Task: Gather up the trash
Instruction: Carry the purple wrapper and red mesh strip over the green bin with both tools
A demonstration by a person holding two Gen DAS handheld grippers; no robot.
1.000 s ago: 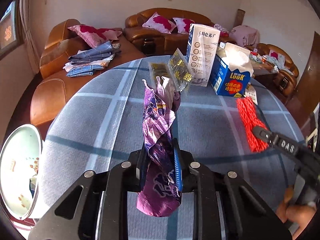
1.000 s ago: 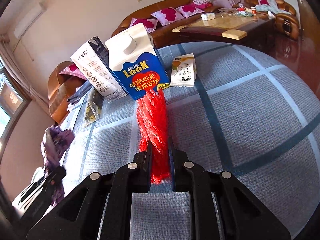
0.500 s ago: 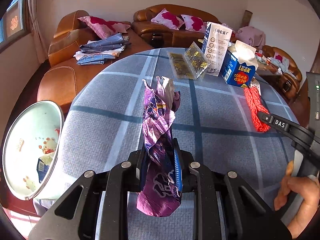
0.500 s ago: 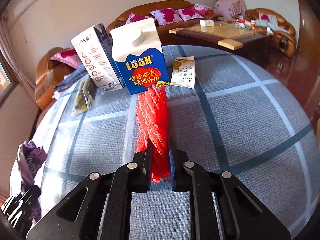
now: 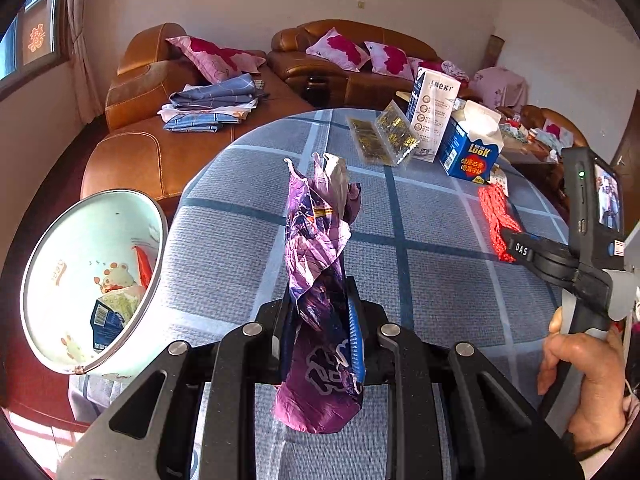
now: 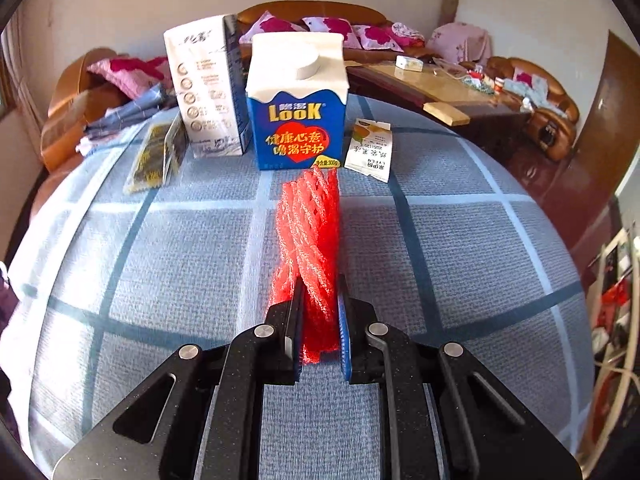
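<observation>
A crumpled purple wrapper [image 5: 320,264] stands up from my left gripper [image 5: 320,312], which is shut on it above the blue checked tablecloth [image 5: 240,248]. Off the table's left edge stands a pale green bin [image 5: 80,240] holding some trash. My right gripper [image 6: 319,304] is shut on a red foam net [image 6: 308,232] that stretches ahead over the cloth toward a blue milk carton [image 6: 296,120]. In the left wrist view the right gripper [image 5: 510,240] shows at the right, held by a hand [image 5: 580,372], with the red net [image 5: 496,216] in its jaws.
On the far side of the table stand a white carton [image 6: 204,92] and the blue carton [image 5: 472,144], with gold-printed clear packets [image 5: 384,136] and a flat white sachet [image 6: 370,152] lying near them. Brown leather sofas [image 5: 160,136] with cushions and folded cloth ring the table.
The left gripper has drawn back toward the table's near left edge, so the bin looms larger. The right gripper has rolled upright and eased back; both keep their grip.
</observation>
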